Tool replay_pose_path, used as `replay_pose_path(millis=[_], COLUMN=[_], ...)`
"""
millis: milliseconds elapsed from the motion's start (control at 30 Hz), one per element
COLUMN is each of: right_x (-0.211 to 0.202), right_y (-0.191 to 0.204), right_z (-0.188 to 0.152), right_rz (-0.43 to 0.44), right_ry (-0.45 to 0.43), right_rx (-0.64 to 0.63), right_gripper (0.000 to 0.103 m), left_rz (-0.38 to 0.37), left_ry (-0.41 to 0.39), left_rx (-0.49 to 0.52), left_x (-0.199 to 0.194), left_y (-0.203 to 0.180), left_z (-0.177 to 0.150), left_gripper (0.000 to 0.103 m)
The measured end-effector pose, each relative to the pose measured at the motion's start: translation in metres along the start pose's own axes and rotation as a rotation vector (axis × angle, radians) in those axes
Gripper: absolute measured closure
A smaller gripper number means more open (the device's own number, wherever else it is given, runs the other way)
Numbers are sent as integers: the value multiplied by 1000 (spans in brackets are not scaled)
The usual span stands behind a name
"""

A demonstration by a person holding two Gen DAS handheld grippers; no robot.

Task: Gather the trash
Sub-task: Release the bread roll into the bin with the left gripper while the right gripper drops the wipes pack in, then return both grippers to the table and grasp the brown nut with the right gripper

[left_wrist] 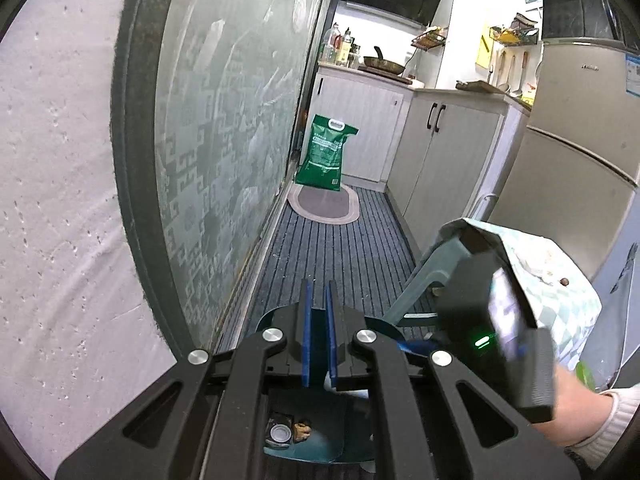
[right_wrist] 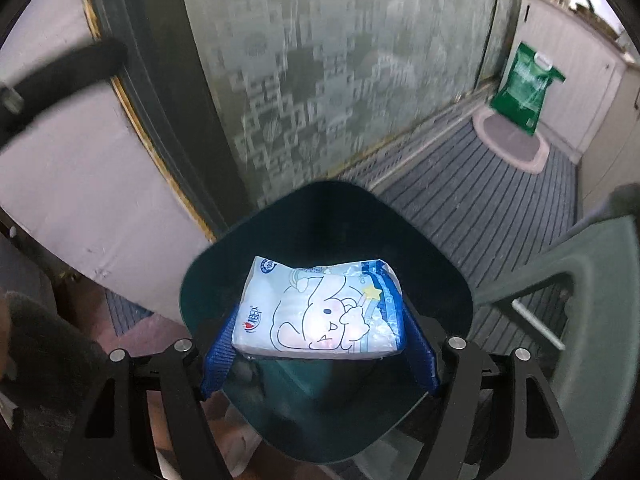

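Note:
My right gripper (right_wrist: pixel 320 316) is shut on a white and blue tissue pack (right_wrist: pixel 320 312) with a cartoon print and holds it right above the open dark teal trash bin (right_wrist: pixel 440 256). My left gripper (left_wrist: pixel 319 292) is nearly shut with nothing between its blue pads, and it hovers over the same bin (left_wrist: pixel 320 436). Inside the bin lie a small can (left_wrist: pixel 278 432) and a brown scrap (left_wrist: pixel 302 430). The right gripper's black body (left_wrist: pixel 496 320) shows at the right of the left wrist view.
A frosted glass sliding door (left_wrist: pixel 224 128) runs along the left. A green plastic stool (right_wrist: pixel 580 280) stands right of the bin. Farther off are a green rice bag (left_wrist: pixel 326 152), an oval mat (left_wrist: pixel 324 204), cabinets (left_wrist: pixel 448 152) and a fridge (left_wrist: pixel 576 128).

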State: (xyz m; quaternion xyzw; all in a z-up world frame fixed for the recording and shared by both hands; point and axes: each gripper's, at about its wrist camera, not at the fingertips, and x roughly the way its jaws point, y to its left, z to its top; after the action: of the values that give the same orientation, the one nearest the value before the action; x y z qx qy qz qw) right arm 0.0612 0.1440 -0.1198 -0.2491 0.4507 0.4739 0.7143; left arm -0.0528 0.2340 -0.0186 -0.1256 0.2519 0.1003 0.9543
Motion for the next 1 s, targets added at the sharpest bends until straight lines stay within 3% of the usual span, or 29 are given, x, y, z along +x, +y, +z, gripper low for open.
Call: replay_pose_path(millis=[33, 133, 267, 333, 533, 667, 833, 1000], right_x=[4, 8, 6, -1, -47, -86, -124, -151], right_y=[1, 3, 2, 3, 2, -6, -23, -50], right_z=[-3, -8, -10, -8, 2, 7, 4, -12], right_rz=[-8, -6, 10, 29, 31, 18, -20, -70], right_ry=[10, 23, 20, 5, -116, -214, -302, -344], right_rx=[-5, -5, -2, 6, 9, 25, 49, 86], right_gripper=[16, 14, 15, 20, 30, 38, 42, 43], left_rz=[0, -4, -15, -20, -78, -137, -203, -256], left_ry=[-6, -33, -71, -101, -217, -282, -299, -282], left_rx=[1, -5, -1, -3, -31, -46, -78, -83], left_x=[-1, -4, -11, -17, -37, -49, -49, -39], left_y=[1, 2, -1, -4, -11, -22, -32, -52], left_z=[1, 2, 6, 9, 16, 19, 25, 30], left_gripper=[95, 95, 92, 89, 67, 62, 52, 51])
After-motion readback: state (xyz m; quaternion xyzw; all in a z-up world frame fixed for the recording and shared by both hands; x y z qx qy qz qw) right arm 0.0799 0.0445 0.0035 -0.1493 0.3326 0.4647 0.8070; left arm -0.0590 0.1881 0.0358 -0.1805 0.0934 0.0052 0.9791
